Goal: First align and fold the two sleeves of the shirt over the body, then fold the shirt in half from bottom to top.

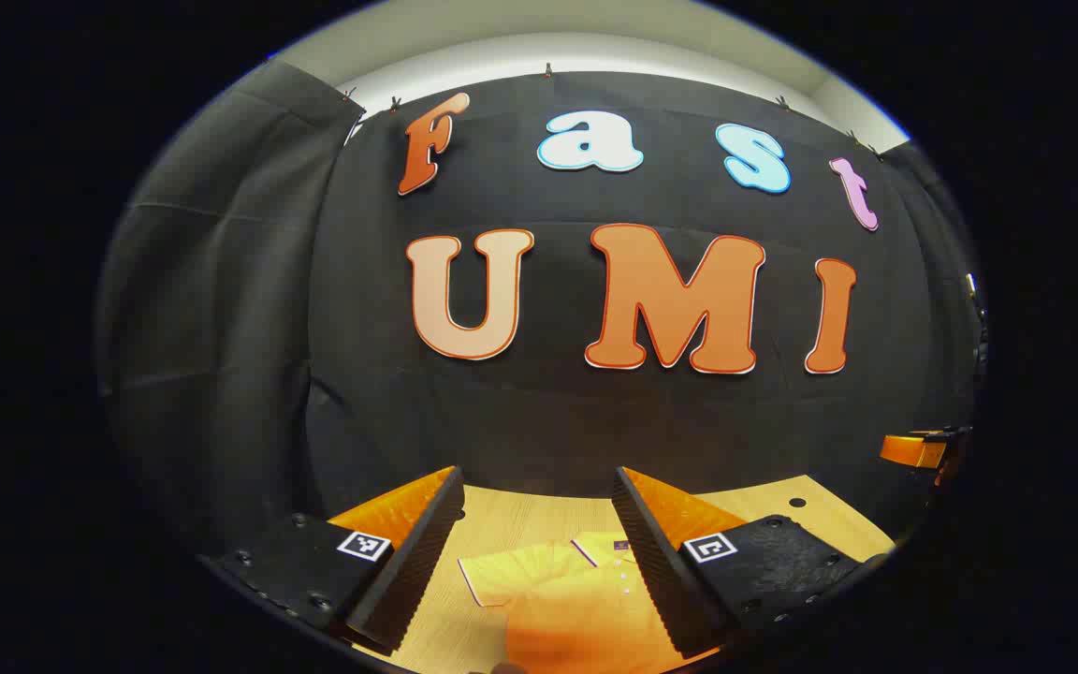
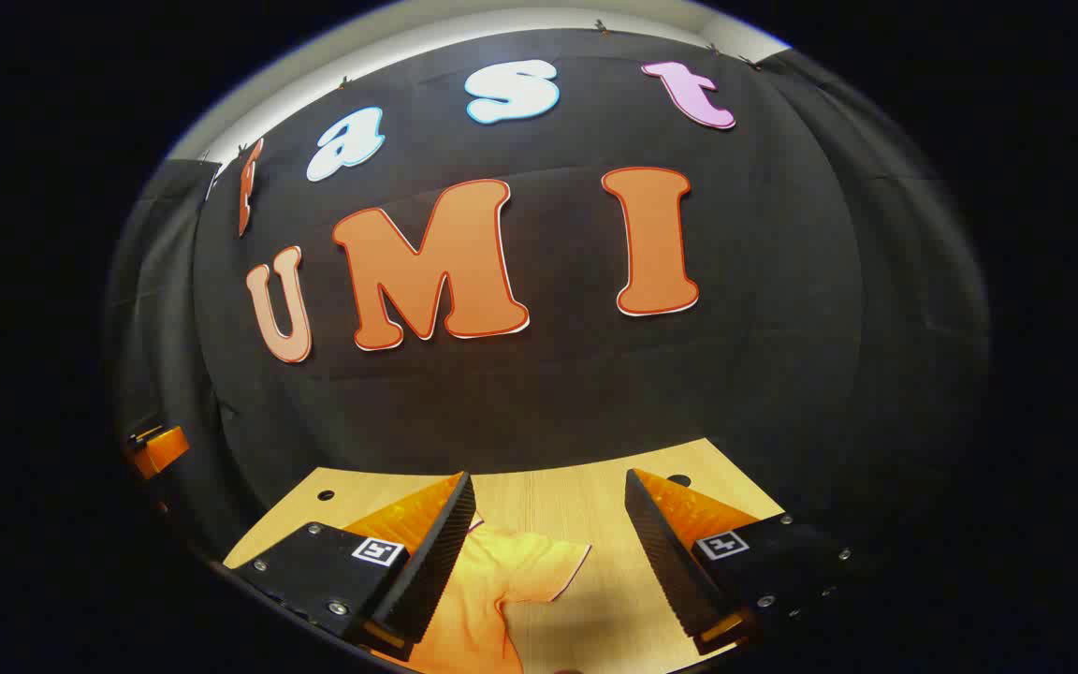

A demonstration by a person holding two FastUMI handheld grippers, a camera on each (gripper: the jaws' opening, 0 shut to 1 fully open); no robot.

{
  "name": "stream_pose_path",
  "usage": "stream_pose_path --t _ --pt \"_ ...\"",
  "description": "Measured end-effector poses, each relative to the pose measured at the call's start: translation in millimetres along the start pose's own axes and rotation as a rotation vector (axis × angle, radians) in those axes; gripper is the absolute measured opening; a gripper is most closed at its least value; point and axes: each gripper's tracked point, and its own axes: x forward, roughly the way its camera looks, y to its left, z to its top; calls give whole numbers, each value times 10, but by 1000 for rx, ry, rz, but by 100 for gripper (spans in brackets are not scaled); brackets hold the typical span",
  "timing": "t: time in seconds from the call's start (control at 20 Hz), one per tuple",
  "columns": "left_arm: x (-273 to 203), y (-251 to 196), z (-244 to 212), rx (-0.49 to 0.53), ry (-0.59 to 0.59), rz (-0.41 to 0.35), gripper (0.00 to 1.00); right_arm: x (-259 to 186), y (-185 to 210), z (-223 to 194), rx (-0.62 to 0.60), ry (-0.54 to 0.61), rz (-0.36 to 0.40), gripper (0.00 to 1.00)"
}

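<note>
While both sleeves lie spread out flat, the folding looks not yet begun. Low in both views, the wooden table carries the orange shirt, collar toward the wall. Above it, the left gripper and right gripper hang wide open, holding nothing. Each next needs to drop onto a sleeve edge. Nothing blocks the way; small holes dot the table's far corners.

Your shirt lies flat on the table in front of the booth wall, with one sleeve spread out to its left and the other sleeve to its right.
</note>
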Motion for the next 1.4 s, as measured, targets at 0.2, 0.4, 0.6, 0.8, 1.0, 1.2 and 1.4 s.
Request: stream_pose_path --t 0.2,0.4,0.6,0.8,1.0,1.2,1.4 --pt "123 4 39 1 2 -39 98 -11 68 10 -24 -14 -27 97" --pt "306 108 69 12 2 -83 98 -98 151 -32 -19 -20 -81 98" --pt "441 212 50 0 13 -127 98 -201 240 -95 -13 -15 -132 98" --pt "472 426 39 1 10 -125 98 -203 390 -142 -8 12 -137 97" --pt "480 678 22 9 17 -89 98 -137 498 -161 -1 41 -126 97" --pt "456 787 -13 -1 24 -76 98 59 458 -308 18 143 -136 98" --pt "396 890 -34 7 27 -49 98 363 444 -648 80 348 -111 98"
